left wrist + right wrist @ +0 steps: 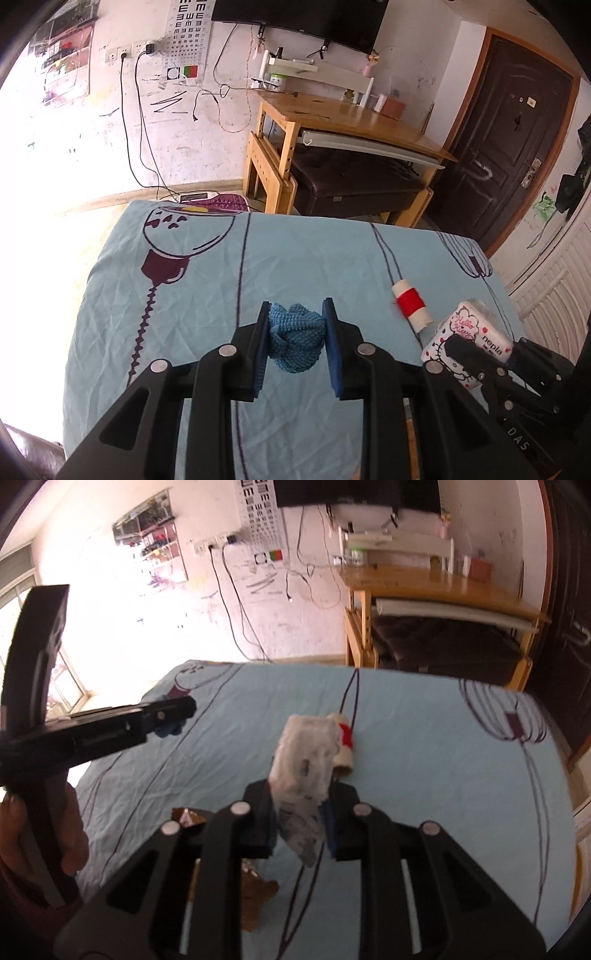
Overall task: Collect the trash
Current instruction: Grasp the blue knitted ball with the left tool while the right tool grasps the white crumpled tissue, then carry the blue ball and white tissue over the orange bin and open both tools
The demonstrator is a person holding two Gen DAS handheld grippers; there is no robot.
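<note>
Left gripper (pixel 295 328) is clamped on a wadded blue knitted cloth (pixel 295 338), the blue pads pressing it from both sides, and the wad hangs above the light-blue patterned sheet (pixel 192 295) that covers the surface. In this left wrist view a spool of red thread (pixel 410 304) lies on the sheet to the right, untouched, and beyond it the tissue pack (pixel 471 338) with a cartoon print sits in the right gripper (pixel 480 363), only partly in sight at the frame's edge. No bin or bag for the trash shows here.

From the right wrist view, the right gripper (pixel 299 812) pinches the tissue pack (pixel 304 764) near its lower end, so the pack stands up and tilts away over the sheet (pixel 424 775). The spool (pixel 343 746) lies just behind it on the sheet. Low on the left, a crumpled brownish wrapper (pixel 255 897) lies partly hidden under the gripper body; the blur makes it hard to say whether it is one piece or two. The left gripper (pixel 173 716) shows at the left with its blue wad, held by a hand (pixel 40 834).

Judging from this, two items are picked up and none delivered: the spool and the wrapper remain on the sheet, and both held items still need a container, which neither view shows.
</note>
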